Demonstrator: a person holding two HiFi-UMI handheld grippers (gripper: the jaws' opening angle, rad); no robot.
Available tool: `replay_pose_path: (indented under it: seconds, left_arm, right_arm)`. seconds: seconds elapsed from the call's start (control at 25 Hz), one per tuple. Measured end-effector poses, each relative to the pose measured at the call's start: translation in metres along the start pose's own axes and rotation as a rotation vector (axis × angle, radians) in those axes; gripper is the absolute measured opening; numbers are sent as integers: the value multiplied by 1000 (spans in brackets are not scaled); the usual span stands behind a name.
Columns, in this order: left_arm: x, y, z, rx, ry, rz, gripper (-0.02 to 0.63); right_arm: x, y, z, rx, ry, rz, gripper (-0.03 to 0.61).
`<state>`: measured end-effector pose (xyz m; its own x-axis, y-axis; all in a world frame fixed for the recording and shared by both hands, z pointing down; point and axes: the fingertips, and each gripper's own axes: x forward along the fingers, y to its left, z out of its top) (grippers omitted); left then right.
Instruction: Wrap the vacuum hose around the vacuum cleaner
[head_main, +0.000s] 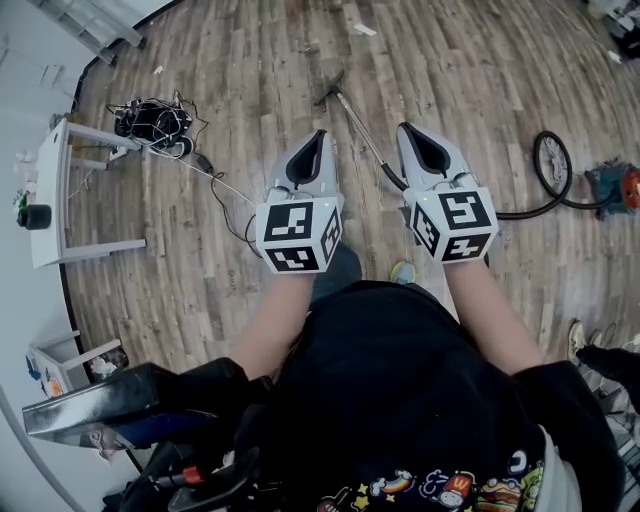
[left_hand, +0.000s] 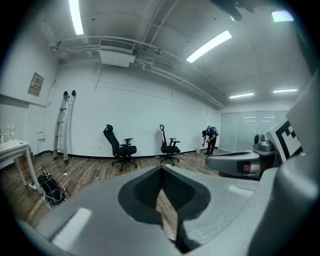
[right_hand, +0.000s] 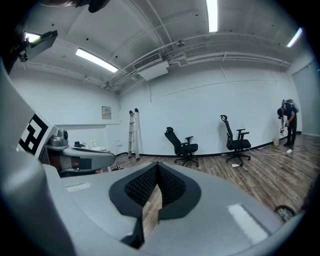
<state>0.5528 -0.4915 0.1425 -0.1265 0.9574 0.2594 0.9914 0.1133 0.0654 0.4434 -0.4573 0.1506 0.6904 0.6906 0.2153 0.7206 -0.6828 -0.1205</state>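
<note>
Got the left gripper (head_main: 320, 133) clamped shut, nothing in it. Same with the right gripper (head_main: 405, 128), pinched closed on plain air. Spotted the vacuum cleaner (head_main: 615, 187) sitting on the wood floor (head_main: 250, 60), well off to the right of both. Found the hose (head_main: 520, 214) coiled in a loop just left of the vacuum cleaner, then trailing further left toward the metal wand (head_main: 358, 125). Touching none of it.

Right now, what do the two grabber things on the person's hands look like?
The left gripper and right gripper are smooth light-grey shells tapering to a point, with black ribbed pads lining the jaws. Each carries a white cube with black square markers. The sleeves are black.
</note>
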Motion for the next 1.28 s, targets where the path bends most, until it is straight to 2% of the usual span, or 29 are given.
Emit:
replay_pose_path:
  seconds: [0.28,0.56,0.96,1.28]
  left_arm:
    - [35,94,21,-47,-29,-82,2]
    - [62,144,25,-65,-11,-158,2]
    - [126,164,25,-41,59,-188,2]
    - [203,174,30,-2,117,-153,2]
  right_arm:
    - [87,48,24,-40,16,-50,23]
    - [135,65,24,-47,49,-108,23]
    - [185,27,18,22,79,-146,23]
    - [251,-39,22,66,81,-122,23]
